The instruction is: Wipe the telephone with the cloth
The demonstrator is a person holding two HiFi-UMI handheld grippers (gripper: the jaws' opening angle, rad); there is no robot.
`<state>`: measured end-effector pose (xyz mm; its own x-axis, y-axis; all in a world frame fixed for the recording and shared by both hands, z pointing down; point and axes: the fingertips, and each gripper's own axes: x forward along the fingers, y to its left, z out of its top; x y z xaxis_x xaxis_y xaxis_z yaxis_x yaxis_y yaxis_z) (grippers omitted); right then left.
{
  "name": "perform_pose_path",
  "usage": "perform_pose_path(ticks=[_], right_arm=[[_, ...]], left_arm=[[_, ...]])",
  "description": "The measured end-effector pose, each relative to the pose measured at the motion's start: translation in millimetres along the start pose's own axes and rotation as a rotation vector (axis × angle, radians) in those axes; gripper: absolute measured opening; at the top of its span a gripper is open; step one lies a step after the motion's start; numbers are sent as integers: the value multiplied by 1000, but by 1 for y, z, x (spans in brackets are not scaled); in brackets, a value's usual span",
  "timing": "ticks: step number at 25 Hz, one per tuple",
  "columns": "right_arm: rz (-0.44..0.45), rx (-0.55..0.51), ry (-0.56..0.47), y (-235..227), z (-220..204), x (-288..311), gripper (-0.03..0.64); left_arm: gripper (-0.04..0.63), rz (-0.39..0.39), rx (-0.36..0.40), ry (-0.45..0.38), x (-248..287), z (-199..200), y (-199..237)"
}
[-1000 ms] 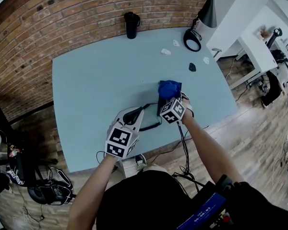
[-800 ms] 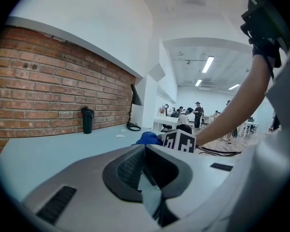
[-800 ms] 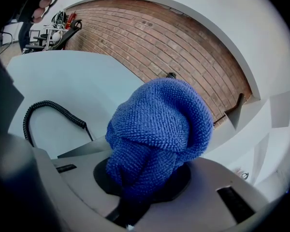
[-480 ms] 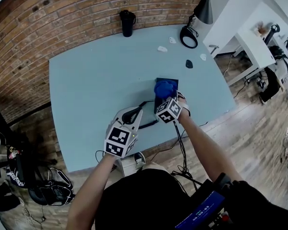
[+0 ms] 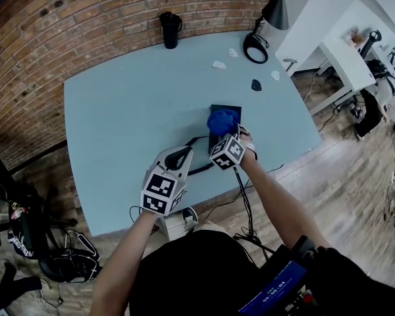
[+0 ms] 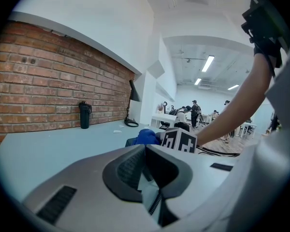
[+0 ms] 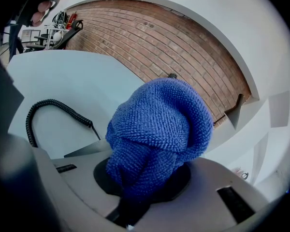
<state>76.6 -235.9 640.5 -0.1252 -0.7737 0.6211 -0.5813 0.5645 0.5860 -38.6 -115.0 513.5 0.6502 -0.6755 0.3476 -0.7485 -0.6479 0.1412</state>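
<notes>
A dark telephone (image 5: 224,108) lies on the light blue table (image 5: 118,110), its coiled cord (image 5: 204,170) looping toward me. My right gripper (image 5: 222,135) is shut on a bunched blue cloth (image 5: 222,120), which presses on the telephone's top. In the right gripper view the cloth (image 7: 157,129) fills the jaws and hides the fingertips, with the cord (image 7: 43,108) at the left. My left gripper (image 5: 180,154) hovers just left of the telephone, over the cord, shut with nothing held. From the left gripper (image 6: 145,151) view the cloth (image 6: 146,137) shows ahead.
A black tumbler (image 5: 170,28) stands at the table's far edge. A lamp's ring base (image 5: 255,47) sits at the far right, with small white scraps (image 5: 218,65) and a small black object (image 5: 255,84) nearby. The table's near edge (image 5: 184,210) runs just below my grippers.
The right gripper has drawn the cloth slightly back toward me across the telephone, baring its far edge. The left gripper has hardly moved.
</notes>
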Motion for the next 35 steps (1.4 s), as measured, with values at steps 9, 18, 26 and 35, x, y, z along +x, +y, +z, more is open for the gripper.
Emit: perform_pose_path(ticks=[9,18,26,35], right_arm=[[-7,16,-4,6,0,-3,84],[12,31,-29,27,-3,-12,84],[9,74,-17,39,-5,-17,84],[24,135,-34,56,-14,-26,84]], left_arm=[[22,-4,-18,24,-1,-12,-2],[21,-11,-38,52,0,-27,-5],[23,-11,-48,67,0,-33,-6],[21,-4,-64,67,-9,-40,-5]])
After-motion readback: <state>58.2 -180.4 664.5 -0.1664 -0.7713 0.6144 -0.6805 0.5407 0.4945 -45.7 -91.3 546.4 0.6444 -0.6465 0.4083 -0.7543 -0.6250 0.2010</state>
